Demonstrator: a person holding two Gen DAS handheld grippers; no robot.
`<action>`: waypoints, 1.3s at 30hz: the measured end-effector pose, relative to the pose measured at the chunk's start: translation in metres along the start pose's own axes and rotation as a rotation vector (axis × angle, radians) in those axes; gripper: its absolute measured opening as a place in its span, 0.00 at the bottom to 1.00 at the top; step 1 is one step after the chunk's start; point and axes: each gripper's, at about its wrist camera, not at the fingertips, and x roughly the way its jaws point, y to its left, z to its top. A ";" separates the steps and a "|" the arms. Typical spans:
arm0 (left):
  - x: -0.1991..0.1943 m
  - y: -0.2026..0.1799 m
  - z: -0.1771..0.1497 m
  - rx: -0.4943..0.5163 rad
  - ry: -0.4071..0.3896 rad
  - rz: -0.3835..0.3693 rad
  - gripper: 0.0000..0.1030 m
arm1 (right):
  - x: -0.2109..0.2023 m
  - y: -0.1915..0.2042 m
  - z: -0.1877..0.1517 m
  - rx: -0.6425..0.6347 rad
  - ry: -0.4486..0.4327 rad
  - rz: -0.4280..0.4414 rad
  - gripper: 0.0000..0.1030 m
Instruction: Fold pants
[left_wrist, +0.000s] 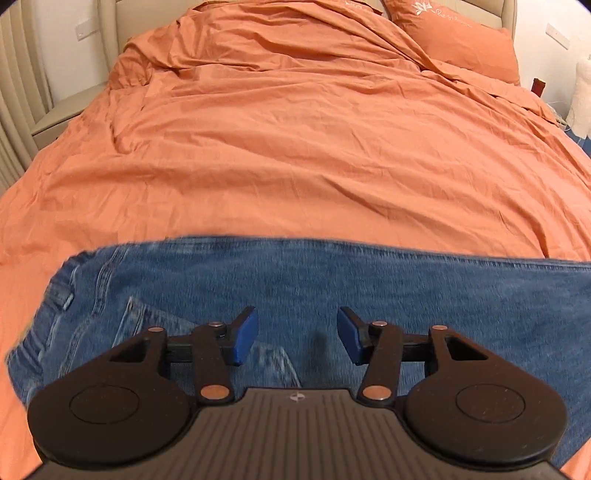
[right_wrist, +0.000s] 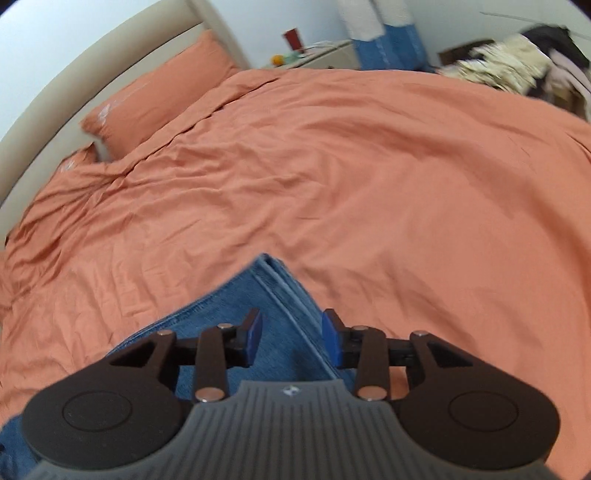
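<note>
The bed (left_wrist: 295, 147) carries the jeans (left_wrist: 332, 288) along its near edge, flat, seemingly halved lengthwise; cross folds look undone. The left gripper (left_wrist: 297, 334) hangs released over the seat, the right gripper (right_wrist: 291, 334) released over the hem corner.

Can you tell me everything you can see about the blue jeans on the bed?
The jeans are blue denim, faded pale along the seams. They lie flat on the orange bed cover, near its closer edge. The left wrist view shows the waistband end with a belt loop and a pocket. The right wrist view shows a stitched hem corner. Both tools hover over them with jaws apart, and neither grips the cloth.
</note>
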 end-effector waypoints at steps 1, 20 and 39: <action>0.002 0.000 0.004 0.009 -0.002 -0.005 0.57 | 0.010 0.008 0.004 -0.026 0.012 -0.003 0.33; 0.066 -0.054 0.044 0.588 0.078 -0.160 0.73 | 0.106 0.052 0.037 -0.276 0.103 -0.137 0.27; 0.068 -0.076 0.031 0.589 -0.064 -0.032 0.02 | 0.085 0.086 0.037 -0.381 -0.069 -0.243 0.05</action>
